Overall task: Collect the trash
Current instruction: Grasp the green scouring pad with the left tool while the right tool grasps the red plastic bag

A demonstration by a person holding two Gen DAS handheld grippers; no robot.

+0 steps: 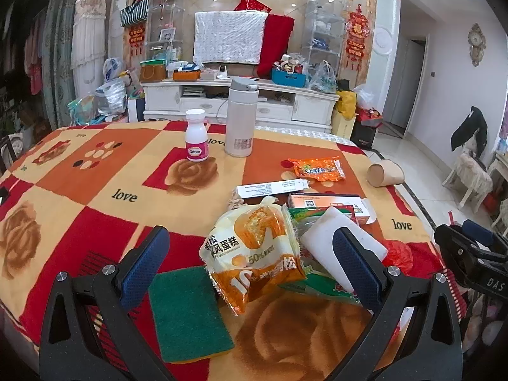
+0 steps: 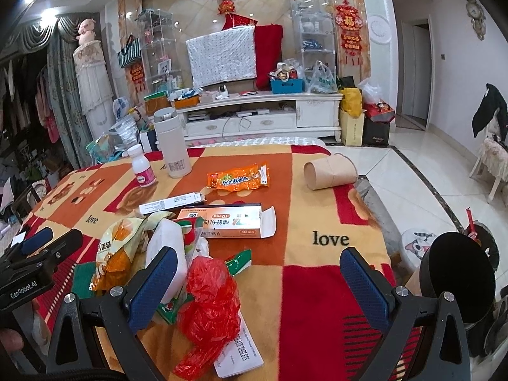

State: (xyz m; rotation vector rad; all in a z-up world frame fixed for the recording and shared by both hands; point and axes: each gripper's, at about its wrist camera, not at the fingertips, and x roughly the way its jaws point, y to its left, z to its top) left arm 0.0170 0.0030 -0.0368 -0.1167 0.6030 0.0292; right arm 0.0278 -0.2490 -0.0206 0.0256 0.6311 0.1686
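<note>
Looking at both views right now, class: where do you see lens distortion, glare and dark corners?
Left wrist view: the table edge bows, black vignette fills the corners, the left gripper looms large and open. Right wrist view: the doorway leans, ceiling lights flare top left, the floor shines with glare, and the right gripper is open.

Table, patterned blanket [image 1: 95, 171] | far: pill bottle [image 1: 197, 136], flask [image 1: 240, 117] | right: paper cup [image 1: 385, 174], snack packet [image 1: 317, 169] | near: sponge [image 1: 187, 314], wrappers [image 1: 254, 254], boxes [image 1: 327, 203]
</note>
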